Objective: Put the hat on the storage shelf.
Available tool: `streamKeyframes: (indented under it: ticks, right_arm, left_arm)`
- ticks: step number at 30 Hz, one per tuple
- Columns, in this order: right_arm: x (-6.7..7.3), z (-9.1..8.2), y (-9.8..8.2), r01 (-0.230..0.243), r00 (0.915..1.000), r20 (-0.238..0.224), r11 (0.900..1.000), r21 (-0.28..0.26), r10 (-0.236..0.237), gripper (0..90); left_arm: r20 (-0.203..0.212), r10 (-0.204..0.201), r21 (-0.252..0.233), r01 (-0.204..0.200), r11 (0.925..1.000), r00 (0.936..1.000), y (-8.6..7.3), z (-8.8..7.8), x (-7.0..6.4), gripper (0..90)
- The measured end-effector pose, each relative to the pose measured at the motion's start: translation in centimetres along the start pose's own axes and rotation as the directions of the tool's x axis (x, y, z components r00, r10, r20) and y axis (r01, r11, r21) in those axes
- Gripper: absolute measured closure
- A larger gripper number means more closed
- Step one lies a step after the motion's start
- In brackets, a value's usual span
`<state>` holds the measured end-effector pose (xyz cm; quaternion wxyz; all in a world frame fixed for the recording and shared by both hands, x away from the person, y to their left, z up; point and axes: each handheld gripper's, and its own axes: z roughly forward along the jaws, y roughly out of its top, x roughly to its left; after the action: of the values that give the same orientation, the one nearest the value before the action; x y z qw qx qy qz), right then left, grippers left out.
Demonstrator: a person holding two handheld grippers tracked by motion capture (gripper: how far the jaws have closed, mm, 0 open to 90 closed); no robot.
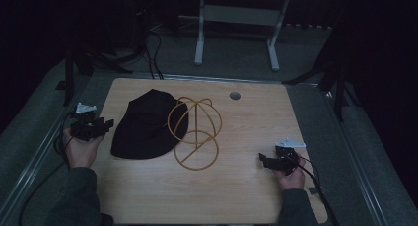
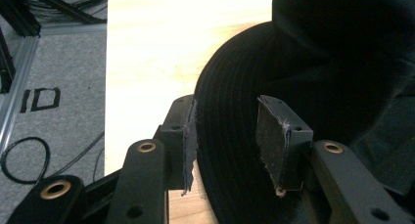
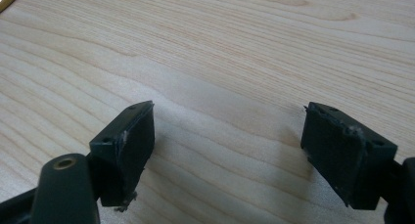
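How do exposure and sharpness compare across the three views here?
High view: dim, the black fabric hat nearly detail-free beside the gold wire hat stand. Left gripper view: the light wooden table glares almost white while the hat stays dark, its brim stitching visible. Right gripper view: evenly lit, crisp wood grain, soft shadows under the jaws.

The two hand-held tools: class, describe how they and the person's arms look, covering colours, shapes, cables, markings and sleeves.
Both the left tool and the right tool are black, each topped by a pale grey three-cornered plate. Each has two black jaws ending in flat dark pads with frayed edges, and brass-coloured rivets at the joints. A black cable trails from the right one. The person wears dark grey-green long sleeves.
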<state>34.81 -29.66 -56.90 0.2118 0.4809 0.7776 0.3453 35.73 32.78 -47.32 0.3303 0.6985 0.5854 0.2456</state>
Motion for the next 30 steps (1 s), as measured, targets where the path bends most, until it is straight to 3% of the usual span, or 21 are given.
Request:
streamKeyframes:
  ticks: [6,19,21,28,30]
  right_arm:
    - [0.0,0.0,0.0,0.002,1.0000,-0.002,1.000,0.000,-0.002,19.8]
    - [0.0,0.0,0.0,0.007,1.0000,-0.007,1.000,0.001,-0.007,19.1]
    - [0.1,0.0,0.0,0.008,0.9999,-0.010,1.000,0.002,-0.008,19.1]
    - [0.1,0.0,0.0,0.009,0.9999,-0.010,1.000,0.002,-0.009,19.1]
    - [0.1,0.0,0.0,0.008,0.9999,-0.010,1.000,0.002,-0.008,19.1]
  left_arm:
    - [0.003,0.007,0.019,-0.007,0.9998,1.0000,-0.1,0.3,0.0,58.8]
    - [0.065,0.032,0.027,-0.034,0.9991,0.9973,0.1,-0.3,-0.2,60.0]
    - [0.095,0.030,0.021,-0.032,0.9992,0.9950,0.1,-0.6,0.0,60.0]
    - [0.128,0.024,0.012,-0.026,0.9996,0.9915,0.1,-1.1,0.4,60.5]
    - [0.154,0.033,0.019,-0.036,0.9992,0.9875,0.2,-1.2,0.5,61.6]
